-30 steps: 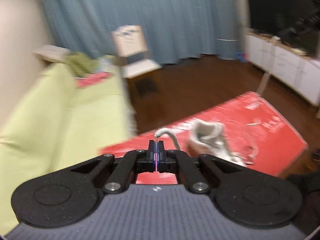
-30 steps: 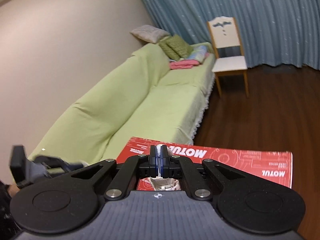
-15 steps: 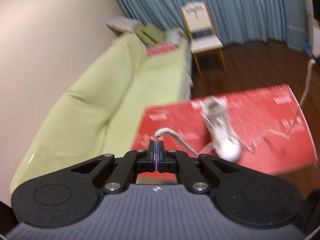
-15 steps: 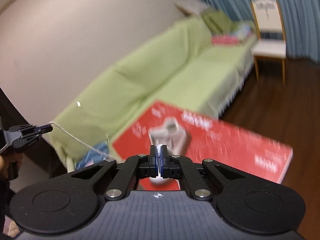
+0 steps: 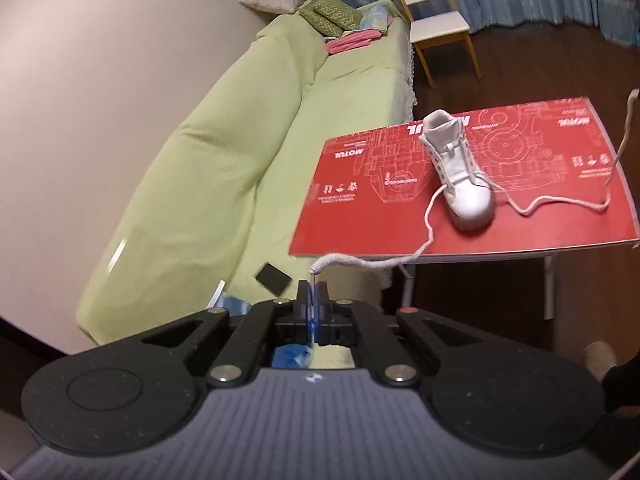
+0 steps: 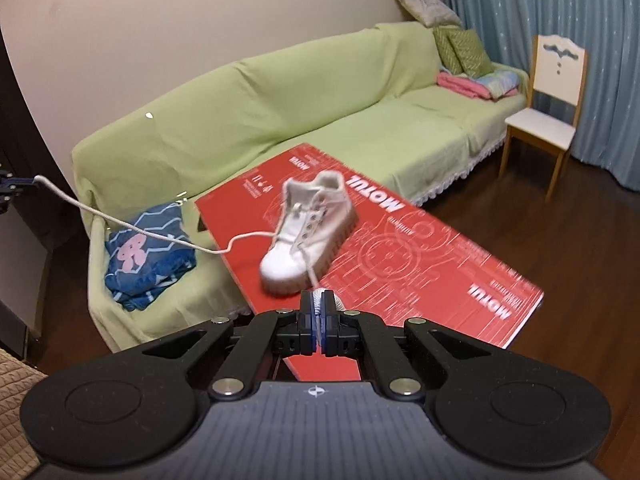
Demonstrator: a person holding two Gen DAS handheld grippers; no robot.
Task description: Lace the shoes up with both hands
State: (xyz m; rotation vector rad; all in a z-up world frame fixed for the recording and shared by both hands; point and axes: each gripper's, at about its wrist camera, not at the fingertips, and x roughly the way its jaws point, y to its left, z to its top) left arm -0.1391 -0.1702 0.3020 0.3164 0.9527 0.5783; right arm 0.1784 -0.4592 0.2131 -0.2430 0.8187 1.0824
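Note:
A white high-top shoe stands on the red printed board. My left gripper is shut on one end of the white lace, which runs slack from the shoe's front eyelets. It hangs beyond the board's near edge. My right gripper is shut on the other lace end, close to the shoe's toe. That half of the lace loops across the board and rises at the right edge. In the right wrist view, the left gripper's tip shows at far left.
A green-covered sofa runs behind the board, with cushions and folded cloths at its far end. A blue patterned cloth and a black card lie on its near end. A white wooden chair stands by blue curtains.
Both grippers have pulled back and apart from the shoe, each keeping its lace end. The lace is drawn out further on both sides. The shoe now stands in full view.

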